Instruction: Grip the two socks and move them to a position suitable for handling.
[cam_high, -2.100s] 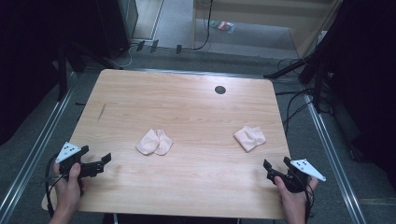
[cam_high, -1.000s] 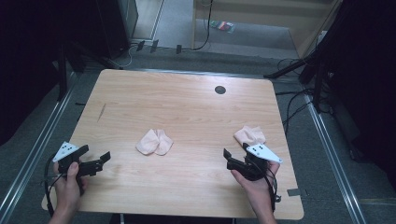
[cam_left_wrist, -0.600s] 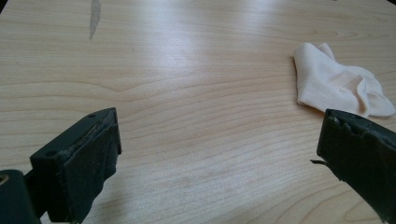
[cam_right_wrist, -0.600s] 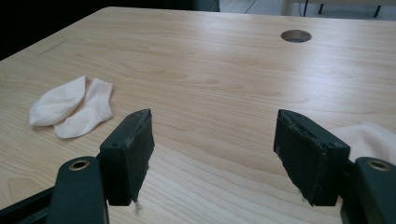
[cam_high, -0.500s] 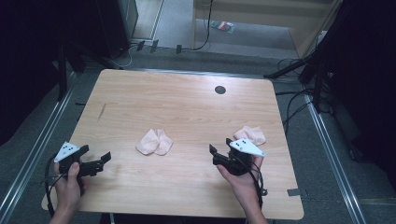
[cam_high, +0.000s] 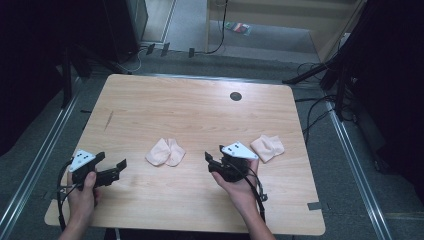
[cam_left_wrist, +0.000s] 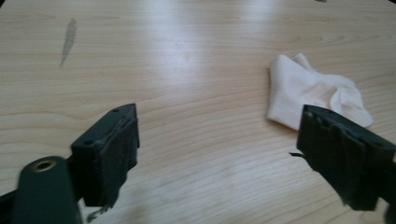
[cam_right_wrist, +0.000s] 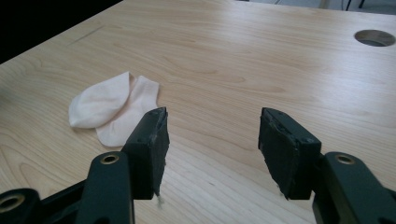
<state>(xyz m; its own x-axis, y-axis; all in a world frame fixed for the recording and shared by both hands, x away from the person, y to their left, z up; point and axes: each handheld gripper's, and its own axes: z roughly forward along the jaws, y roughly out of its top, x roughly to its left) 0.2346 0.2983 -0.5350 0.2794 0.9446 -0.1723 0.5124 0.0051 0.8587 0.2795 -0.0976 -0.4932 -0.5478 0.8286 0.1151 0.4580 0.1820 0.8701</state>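
Note:
A folded pale pink sock pair (cam_high: 165, 152) lies in the middle of the wooden table (cam_high: 190, 115). A second pale pink sock (cam_high: 267, 147) lies to its right. My right gripper (cam_high: 209, 161) sits between the two, just left of the second sock, with its jaws open and pointing at the middle pair. In the right gripper view the pair (cam_right_wrist: 112, 105) lies ahead to the left of the empty gripper (cam_right_wrist: 212, 116). My left gripper (cam_high: 112, 161) hovers open near the front left corner, with the pair (cam_left_wrist: 313, 91) ahead of its right jaw and nothing between the gripper's (cam_left_wrist: 219, 116) jaws.
A round cable hole (cam_high: 235, 96) sits in the table's far half, also visible as a hole (cam_right_wrist: 375, 37) in the right gripper view. A dark streak (cam_high: 108, 120) marks the left side. Cables and stand legs (cam_high: 320, 75) lie on the floor around the table.
My right gripper has moved left from the front right corner, past the right sock, to a spot between the two sock piles. The left gripper has stayed put.

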